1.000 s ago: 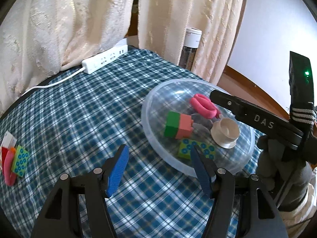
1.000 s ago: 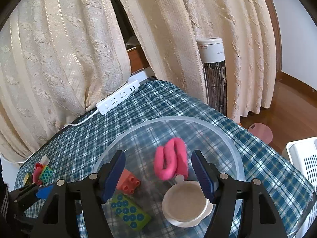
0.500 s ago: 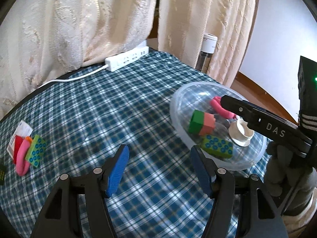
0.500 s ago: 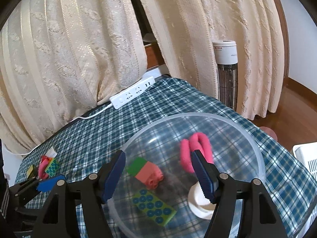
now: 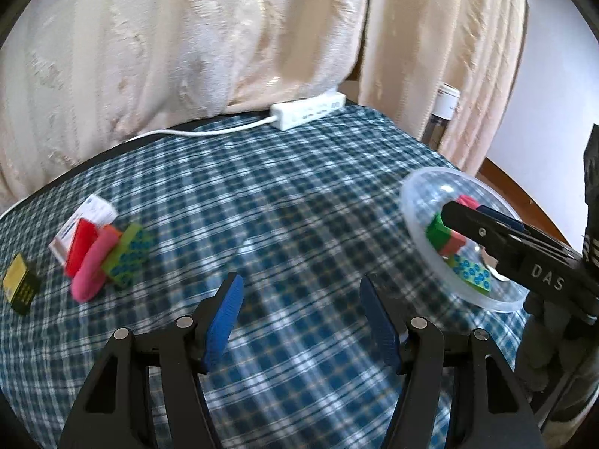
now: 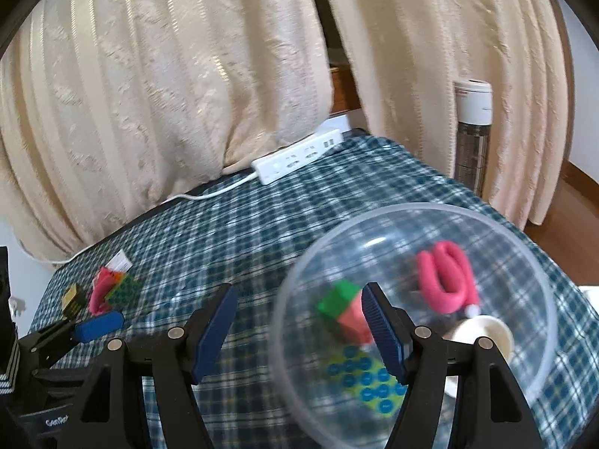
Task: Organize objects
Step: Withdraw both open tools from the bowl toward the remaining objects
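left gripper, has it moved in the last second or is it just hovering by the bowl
Yes. The left gripper has swung left, away from the clear bowl and toward the toy pile, both fixed on the cloth.

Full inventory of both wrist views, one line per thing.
clear bowl: 1, transparent, right side of table
green-red block: 1, in bowl
pink loop: 1, in bowl
white cup: 1, in bowl
dotted green plate: 1, blue studs, in bowl
toy pile: red, pink, orange, dotted green pieces on a white card, table left
yellow-black block: 1, left of pile
power strip: 1, white, table's far edge
plaid cloth: blue-white
curtains: cream
left gripper: jaws open, empty
right gripper: jaws open, at bowl rim
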Demonstrator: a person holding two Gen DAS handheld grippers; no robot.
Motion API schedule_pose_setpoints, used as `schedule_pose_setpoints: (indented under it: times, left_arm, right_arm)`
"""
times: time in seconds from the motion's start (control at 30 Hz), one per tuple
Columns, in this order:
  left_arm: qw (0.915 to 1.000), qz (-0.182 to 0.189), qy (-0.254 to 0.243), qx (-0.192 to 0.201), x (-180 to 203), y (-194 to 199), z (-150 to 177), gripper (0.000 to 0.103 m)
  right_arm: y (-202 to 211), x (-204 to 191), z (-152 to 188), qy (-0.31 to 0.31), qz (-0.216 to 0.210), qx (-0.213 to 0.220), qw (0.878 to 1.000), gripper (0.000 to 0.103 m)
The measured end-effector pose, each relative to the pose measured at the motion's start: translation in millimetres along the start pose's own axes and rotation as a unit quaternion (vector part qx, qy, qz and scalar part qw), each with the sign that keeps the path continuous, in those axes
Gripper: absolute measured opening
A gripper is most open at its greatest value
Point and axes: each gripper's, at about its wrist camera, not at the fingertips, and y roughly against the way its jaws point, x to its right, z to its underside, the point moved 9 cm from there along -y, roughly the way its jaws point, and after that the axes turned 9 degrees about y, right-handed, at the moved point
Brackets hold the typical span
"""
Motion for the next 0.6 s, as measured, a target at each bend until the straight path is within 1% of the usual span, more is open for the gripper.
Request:
schedule_pose_setpoints:
  times: [0.13,0.37,0.6]
  left_arm:
    - [0.9998,-0.011,0.017,0.005,-23,5,-2,0.066]
    - [0.9985,-0.036,0.04,0.014,-65,16,-2,0.066]
    - [0.9945,-0.075,0.07,0.022,-117,26,-3,0.066]
  right_arm:
    - [-5,-20,-1,0.015,-0.013,-0.006,1.0,0.072]
    - [-21,-55,4,0.034,-0.043,-0.031,0.998,0.072]
    - [-38,-94,7,0.072,-0.065,-0.053,0.994,0.072]
